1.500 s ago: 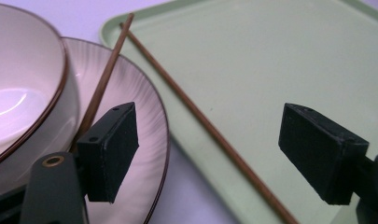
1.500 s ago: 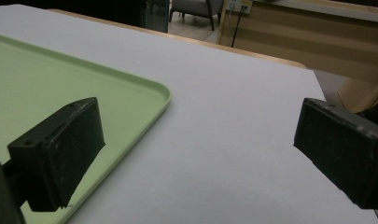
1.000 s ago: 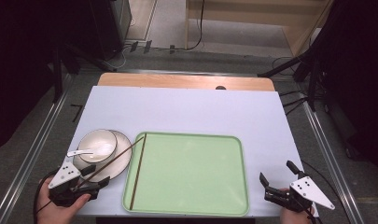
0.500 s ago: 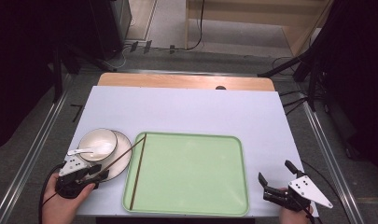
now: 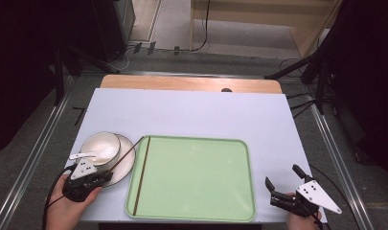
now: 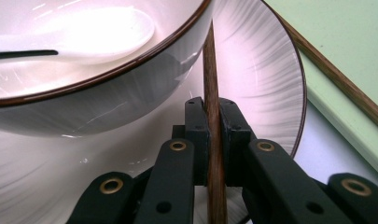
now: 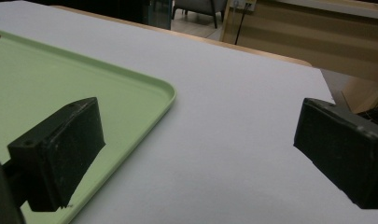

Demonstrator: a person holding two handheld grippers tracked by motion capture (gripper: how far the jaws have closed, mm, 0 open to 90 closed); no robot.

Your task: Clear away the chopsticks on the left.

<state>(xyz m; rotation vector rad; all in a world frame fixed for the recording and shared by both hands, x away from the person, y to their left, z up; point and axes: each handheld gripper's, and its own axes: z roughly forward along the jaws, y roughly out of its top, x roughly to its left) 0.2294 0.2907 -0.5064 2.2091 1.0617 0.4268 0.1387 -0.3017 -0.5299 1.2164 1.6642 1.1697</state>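
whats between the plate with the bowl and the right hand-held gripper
The green tray lies between the plate and the open right hand-held gripper, with one chopstick along the tray's left side; the high view shows this.

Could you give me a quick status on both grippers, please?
Left gripper just closed on chopstick over plate, beside bowl. Right gripper open, idle beside tray. Nothing in the way.

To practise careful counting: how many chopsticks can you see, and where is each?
2. One chopstick lies across the plate beside the bowl, pinched in the left gripper. The other lies along the tray's left edge. None seems hidden.
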